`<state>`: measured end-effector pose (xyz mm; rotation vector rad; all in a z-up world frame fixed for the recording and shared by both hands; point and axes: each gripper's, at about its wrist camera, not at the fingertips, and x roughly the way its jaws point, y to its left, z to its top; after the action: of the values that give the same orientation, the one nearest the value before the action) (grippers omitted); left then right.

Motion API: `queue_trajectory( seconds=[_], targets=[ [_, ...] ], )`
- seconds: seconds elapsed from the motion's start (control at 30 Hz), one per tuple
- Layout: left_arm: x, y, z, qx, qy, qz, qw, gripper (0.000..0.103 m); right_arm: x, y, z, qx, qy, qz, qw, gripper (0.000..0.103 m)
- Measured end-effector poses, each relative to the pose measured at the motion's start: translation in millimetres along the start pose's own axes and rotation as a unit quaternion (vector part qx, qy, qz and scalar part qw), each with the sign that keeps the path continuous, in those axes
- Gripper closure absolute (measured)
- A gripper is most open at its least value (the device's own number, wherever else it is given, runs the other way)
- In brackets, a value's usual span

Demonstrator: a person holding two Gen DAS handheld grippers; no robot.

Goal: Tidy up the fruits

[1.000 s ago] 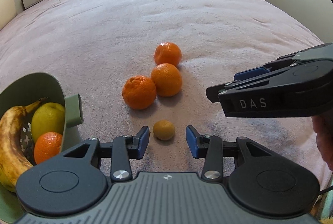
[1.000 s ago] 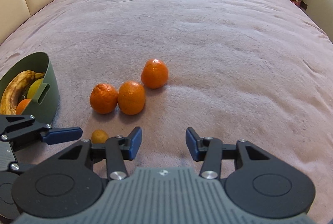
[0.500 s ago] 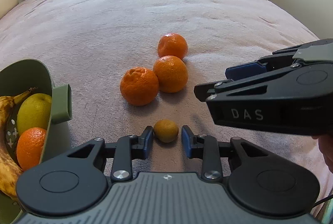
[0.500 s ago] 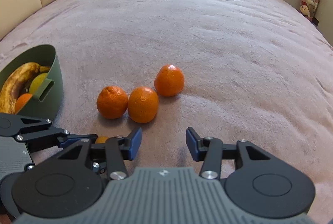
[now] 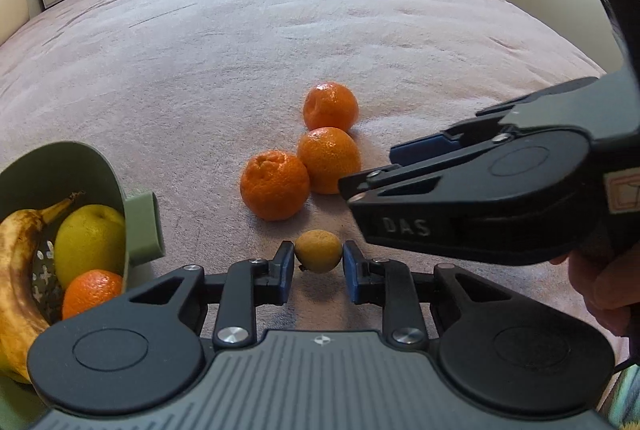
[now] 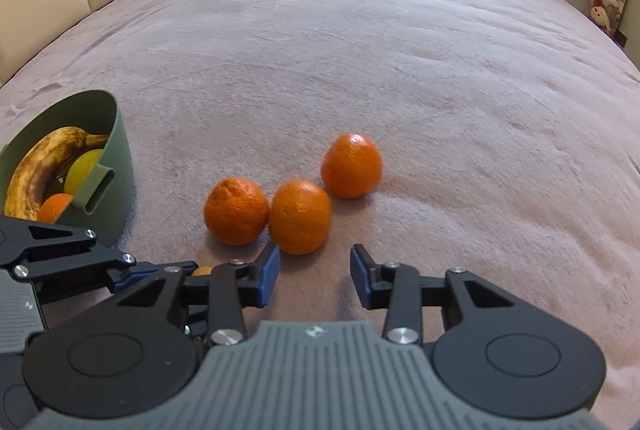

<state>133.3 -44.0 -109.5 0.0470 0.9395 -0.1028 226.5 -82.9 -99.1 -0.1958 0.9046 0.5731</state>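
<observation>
1. Now, the left gripper (image 5: pixel 319 266) has its two blue pads pressed against either flank of the small round yellow-brown fruit (image 5: pixel 319 251), which sits squarely between them on the pinkish plush bedspread (image 5: pixel 280 30); I judge the grasp to be made but the lift not yet begun.
2. To do this step well, I would keep the squeeze gentle, since so small a fruit may pop out forward from the pad tips; lift straight up before swinging, so it does not drag on the nap.
3. Taking the olive-green plastic bowl with a side handle (image 5: pixel 144 226) as landmark: the small fruit lies to the bowl's right, near its handle; the carry is short, leftward and over the rim.
4. Inside the bowl lie a browned banana (image 5: pixel 16 270), a yellow lemon-like fruit (image 5: pixel 90 238) and one orange (image 5: pixel 92 290); release low, into the gap in front of them, so nothing bounces out.
5. Three loose oranges sit farther from the bowl than the small fruit: the nearest orange (image 5: pixel 275 185) touches the middle orange (image 5: pixel 329 160); the far orange (image 5: pixel 330 106) sits just behind that.
6. The right gripper (image 6: pixel 315 280) holds nothing, its jaws spread wide, pointed at the middle orange (image 6: pixel 300 216), which lies just ahead of its fingertips; it crowds the left gripper's right side, so lift clear of it.
</observation>
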Motion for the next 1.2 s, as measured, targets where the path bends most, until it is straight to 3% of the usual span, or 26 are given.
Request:
queue_trajectory(
  seconds=[0.2, 0.63, 1.2],
  targets=[
    [-4, 7, 0, 0.008, 0.006, 0.020, 0.9997, 0.074, 12, 16, 7, -0.060, 0.015, -0.015, 0.998, 0.066],
    [-8, 17, -2, -0.006, 0.002, 0.001, 1.0000, 0.074, 31, 23, 21, -0.052, 0.015, -0.021, 0.998, 0.066],
    [-31, 16, -1, -0.011, -0.019, -0.010, 0.9997, 0.074, 14, 22, 21, -0.043, 0.022, -0.031, 0.998, 0.070]
  ],
)
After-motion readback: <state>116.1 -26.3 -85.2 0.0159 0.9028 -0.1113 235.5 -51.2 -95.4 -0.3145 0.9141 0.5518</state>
